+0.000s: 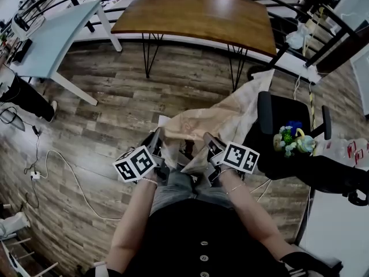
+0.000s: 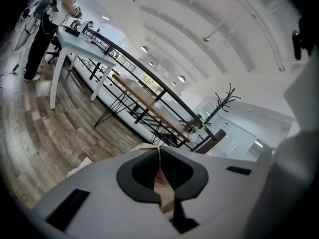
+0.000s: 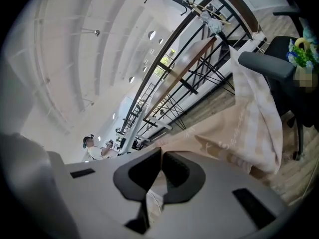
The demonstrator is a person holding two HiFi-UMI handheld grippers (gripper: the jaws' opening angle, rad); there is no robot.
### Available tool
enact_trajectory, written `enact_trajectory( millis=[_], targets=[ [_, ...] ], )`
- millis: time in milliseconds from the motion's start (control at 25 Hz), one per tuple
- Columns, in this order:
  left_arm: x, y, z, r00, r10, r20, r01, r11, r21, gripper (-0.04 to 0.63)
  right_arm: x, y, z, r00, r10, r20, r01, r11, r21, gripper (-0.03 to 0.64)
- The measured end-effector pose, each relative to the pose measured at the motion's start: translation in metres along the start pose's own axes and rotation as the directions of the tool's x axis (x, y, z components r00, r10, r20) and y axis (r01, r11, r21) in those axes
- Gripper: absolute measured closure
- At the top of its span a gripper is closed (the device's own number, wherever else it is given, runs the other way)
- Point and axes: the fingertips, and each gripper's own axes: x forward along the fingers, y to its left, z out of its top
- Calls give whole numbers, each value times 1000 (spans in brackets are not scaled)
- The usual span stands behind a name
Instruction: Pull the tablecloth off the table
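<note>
The beige tablecloth (image 1: 222, 119) is off the brown wooden table (image 1: 196, 13), whose top is bare. It hangs bunched in front of the person, and its far end is draped against the black chair (image 1: 288, 154). My left gripper (image 1: 157, 142) is shut on one part of the cloth and my right gripper (image 1: 209, 144) on another, both held close to the body. In the left gripper view the jaws (image 2: 159, 156) pinch a strip of tablecloth (image 2: 163, 183). In the right gripper view the jaws (image 3: 162, 158) clamp a fold, and the rest of the tablecloth (image 3: 244, 128) spreads toward the chair's armrest (image 3: 264, 66).
A pale blue-grey table (image 1: 52, 36) stands at the back left, with a person beside it (image 2: 42, 26). A bunch of artificial flowers (image 1: 291, 138) lies on the chair seat. Black railings run behind the tables. Cables (image 1: 63, 172) trail over the wood floor at left.
</note>
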Motion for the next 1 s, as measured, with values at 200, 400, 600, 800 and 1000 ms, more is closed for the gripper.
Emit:
enact_trajectory(
  millis=[200,400,600,800,1000],
  targets=[
    [2,3,-12,999,17,-33,-18,1000,-14,578,-2,-5,4,1000,-13,12,12,1000,5,589],
    [5,-3,-15,999,0,-38,0,1000,-21,578,-4,-12,9,999,-20,30,19,999,40,589],
    [8,-7,-12,999,-4,-37,4,1000,-11,578,-5,-13,13,999,-16,34,14,999,36,589],
    [10,-9,-10,999,-3,-36,3,1000,-13,578,-5,-12,18,999,-13,37,12,1000,28,589],
    [11,-10,-10,999,-5,-37,5,1000,-13,578,-5,-12,19,999,-12,36,11,1000,24,589]
  ],
)
